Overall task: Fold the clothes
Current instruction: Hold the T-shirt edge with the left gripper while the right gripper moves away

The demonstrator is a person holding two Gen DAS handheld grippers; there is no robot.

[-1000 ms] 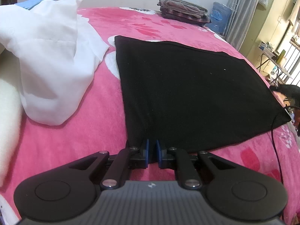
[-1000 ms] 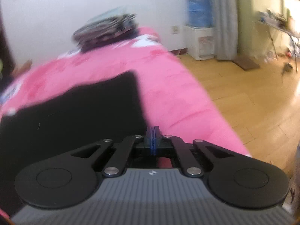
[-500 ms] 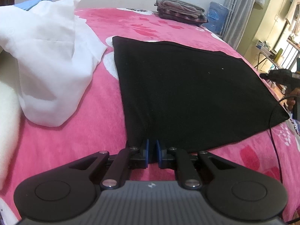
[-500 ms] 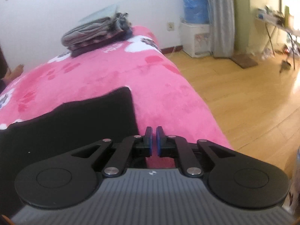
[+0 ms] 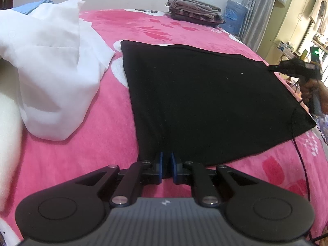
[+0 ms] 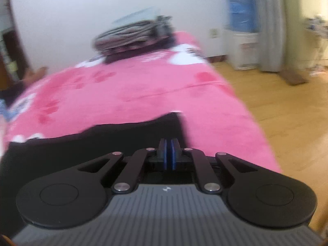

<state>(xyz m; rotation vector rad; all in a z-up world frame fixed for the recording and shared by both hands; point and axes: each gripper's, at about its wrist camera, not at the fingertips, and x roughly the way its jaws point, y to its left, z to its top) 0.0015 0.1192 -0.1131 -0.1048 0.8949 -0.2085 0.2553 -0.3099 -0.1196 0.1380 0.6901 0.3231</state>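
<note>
Black cloth (image 5: 205, 102) between left fingers (image 5: 158, 161)

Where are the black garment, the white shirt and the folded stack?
black garment (image 5: 205, 102), left wrist view, middle of its flat surface
white shirt (image 5: 51, 71), left wrist view, crumpled front
folded stack (image 5: 194, 8), left wrist view, its side

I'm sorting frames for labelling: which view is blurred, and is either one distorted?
Right wrist view: motion-blurred, smearing the folded stack and the black garment edge. Left wrist view: sharp on the black garment and white cloth. Both show fisheye bending, and the pink blanket curves.
</note>
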